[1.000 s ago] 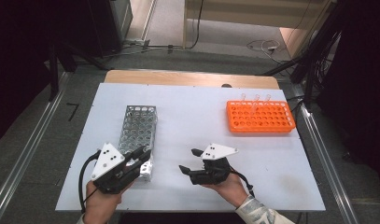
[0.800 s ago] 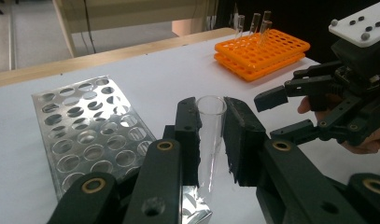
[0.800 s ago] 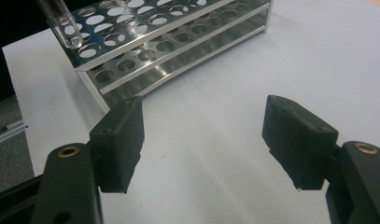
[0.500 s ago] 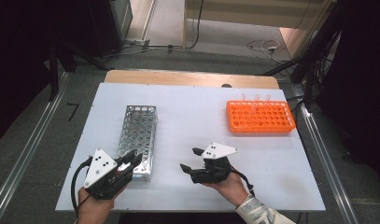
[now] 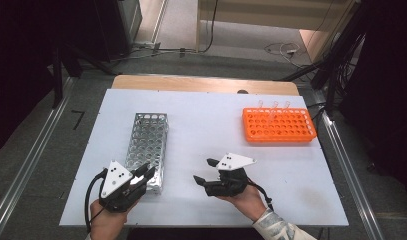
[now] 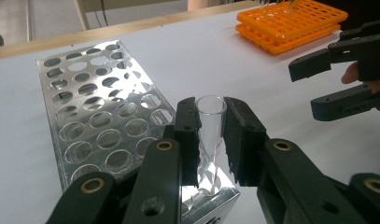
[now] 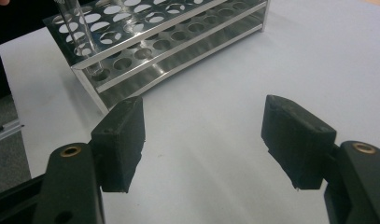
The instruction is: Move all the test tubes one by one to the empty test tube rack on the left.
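Left gripper [image 6: 210, 135]: fingers clamped on a clear glass tube [image 6: 210, 122], open mouth up, its lower end going into a corner hole of the metal rack [image 5: 147, 148].
Tube place: at the near corner of the metal rack, on the side that faces the right gripper; seen upright in the right gripper view [image 7: 80, 32].
Right gripper [image 7: 206, 140]: fingers spread wide, nothing between them, bare table under them.
Right gripper place: beside the metal rack's near end, apart from it [image 5: 203, 172].
Open room: bare white table [image 5: 206, 125] between the metal rack and the orange rack [image 5: 278, 126], which sits well apart from it, toward the far side.
Edges: the metal rack's near end lies close to the table's near edge.
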